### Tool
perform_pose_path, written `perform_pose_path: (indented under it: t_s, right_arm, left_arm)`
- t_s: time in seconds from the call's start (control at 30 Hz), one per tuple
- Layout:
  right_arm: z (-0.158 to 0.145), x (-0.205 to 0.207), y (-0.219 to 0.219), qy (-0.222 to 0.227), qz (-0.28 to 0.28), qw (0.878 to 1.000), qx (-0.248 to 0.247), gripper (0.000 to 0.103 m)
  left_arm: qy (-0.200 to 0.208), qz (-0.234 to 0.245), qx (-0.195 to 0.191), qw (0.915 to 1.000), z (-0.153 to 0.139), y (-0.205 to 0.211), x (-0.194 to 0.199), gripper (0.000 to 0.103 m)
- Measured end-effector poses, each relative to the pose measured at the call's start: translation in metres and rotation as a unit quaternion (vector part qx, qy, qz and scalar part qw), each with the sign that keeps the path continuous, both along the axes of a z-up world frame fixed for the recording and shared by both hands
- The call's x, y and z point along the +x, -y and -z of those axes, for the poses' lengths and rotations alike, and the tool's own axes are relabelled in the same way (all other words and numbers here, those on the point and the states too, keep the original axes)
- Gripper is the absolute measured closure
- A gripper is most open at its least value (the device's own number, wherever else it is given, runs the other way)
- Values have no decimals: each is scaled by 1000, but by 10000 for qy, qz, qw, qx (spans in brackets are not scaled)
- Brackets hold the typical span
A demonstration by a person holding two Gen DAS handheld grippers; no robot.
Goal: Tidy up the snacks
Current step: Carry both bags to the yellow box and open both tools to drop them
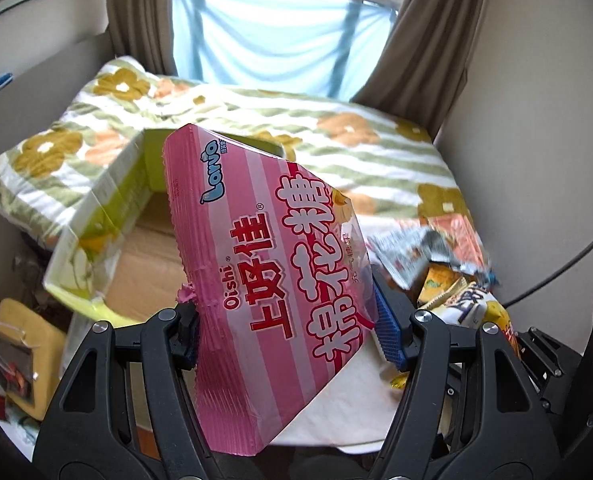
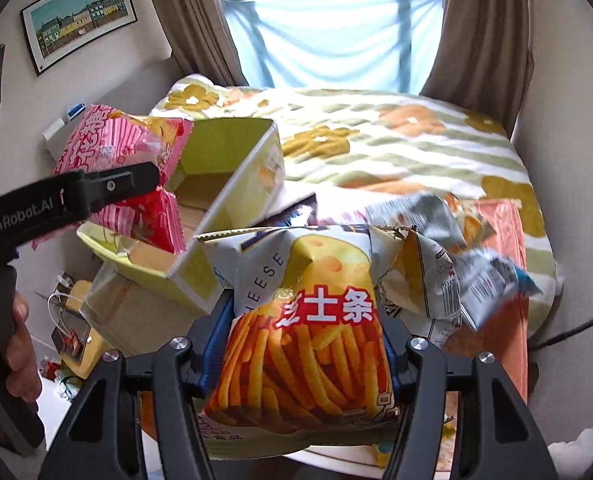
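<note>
A pink striped marshmallow bag [image 1: 264, 280] is held in the centre of the left wrist view, tilted, with its sealed edge pinched between the blue-padded fingers of the left gripper [image 1: 292, 332], which are closed against its two sides. In the right wrist view the same pink bag [image 2: 112, 152] is seen at the upper left, above the open green box [image 2: 216, 200], with the left gripper [image 2: 152, 176] reaching in from the left edge of the frame.

A cheese stick bag [image 2: 308, 328] is clamped at the lower centre of the right wrist view by the right gripper [image 2: 308, 360], whose fingers are pressed to either side of the bag. Just to its right, a crumpled grey and white packet [image 2: 452, 264] is seen blurred, and an orange packet [image 2: 500, 248] lies beneath it. In the left wrist view this snack pile [image 1: 448, 272] is found at the right of the frame.

The green box [image 1: 108, 236] is seen at the left centre of the left wrist view, its brown floor visible. Behind it, a flower-patterned blanket [image 1: 336, 136] is spread across the bed, and a light blue cloth [image 1: 280, 36] is hung over the window at the top.
</note>
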State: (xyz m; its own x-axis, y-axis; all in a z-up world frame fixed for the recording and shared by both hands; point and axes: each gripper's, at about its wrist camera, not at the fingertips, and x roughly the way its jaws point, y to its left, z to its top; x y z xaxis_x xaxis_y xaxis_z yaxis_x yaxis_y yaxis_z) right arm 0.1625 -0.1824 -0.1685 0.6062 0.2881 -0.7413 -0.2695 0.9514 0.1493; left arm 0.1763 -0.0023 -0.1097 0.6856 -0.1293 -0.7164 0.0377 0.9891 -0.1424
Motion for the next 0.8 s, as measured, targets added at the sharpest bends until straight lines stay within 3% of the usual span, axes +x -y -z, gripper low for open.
perform_pose_path:
  t_s: [0.4,0.6,0.8]
  right_arm:
    - [-36,32,-82,470,644,9968,-93,46]
    - [-43,51,-119,469,718,9963,-71,46]
    - [-32,71,-160,273,587,9979,-25,46]
  left_arm:
    - [394,500,-40,9980,-35,-87,51,39]
    - [296,650,-19,9974,-32,-121,69,39]
    - [53,592,-21,9982,-16,-164,82,39]
